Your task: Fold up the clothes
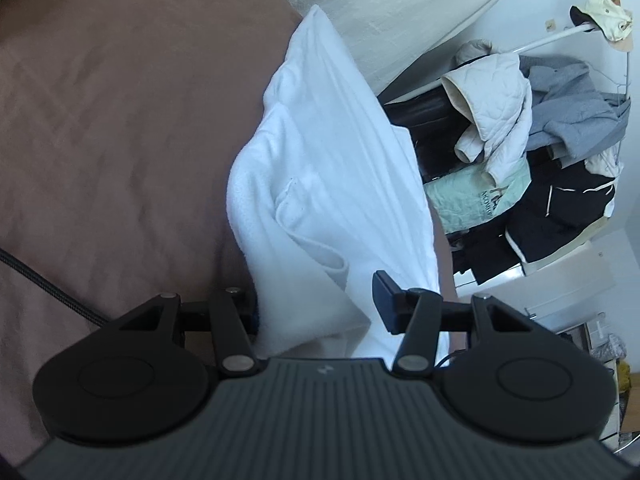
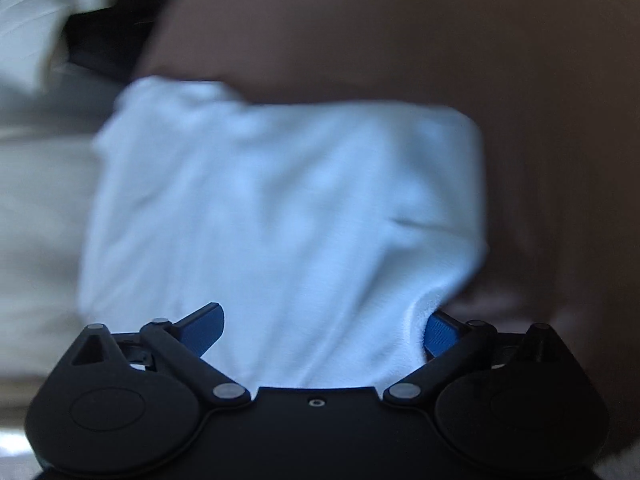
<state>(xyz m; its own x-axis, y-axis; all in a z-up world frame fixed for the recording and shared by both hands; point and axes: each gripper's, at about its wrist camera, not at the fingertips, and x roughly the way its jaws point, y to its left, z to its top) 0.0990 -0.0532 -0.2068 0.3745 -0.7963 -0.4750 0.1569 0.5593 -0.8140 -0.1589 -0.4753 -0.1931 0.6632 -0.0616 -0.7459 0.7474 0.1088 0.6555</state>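
White, soft fleece-like garment [image 1: 320,168] lying on the brown bed sheet [image 1: 120,120], partly folded into a long band near the sheet's edge; beyond that edge stands a clothes rack heaped with jackets [image 1: 532,152]. The garment's stitched patch pocket [image 1: 288,204] faces up, and a rolled hem or cuff [image 1: 332,264] curls at the end nearest the left gripper [image 1: 316,304].

Left gripper: jaws spread wide, the garment's near end lying between them, its cloth covering the left finger; nothing is clamped. Right gripper [image 2: 324,332]: jaws likewise apart, with the blue pads [image 2: 440,334] flanking the garment's near edge. The right pad touches a bulge of cloth, but no pinch is evident. This view is motion-blurred, so contact at the left pad cannot be judged with confidence.

Handling, by judgement: the fabric is light, limp and thick-napped. It will sag and drape from any held point, will not keep a crease unaided, and offers good friction to the pads. It is not fragile. Best hold is a pinch on the doubled hem or a corner of the near edge, one gripper at each end, so that the layers lift together and do not slide apart. Gripping the pocket would drag a single layer only.
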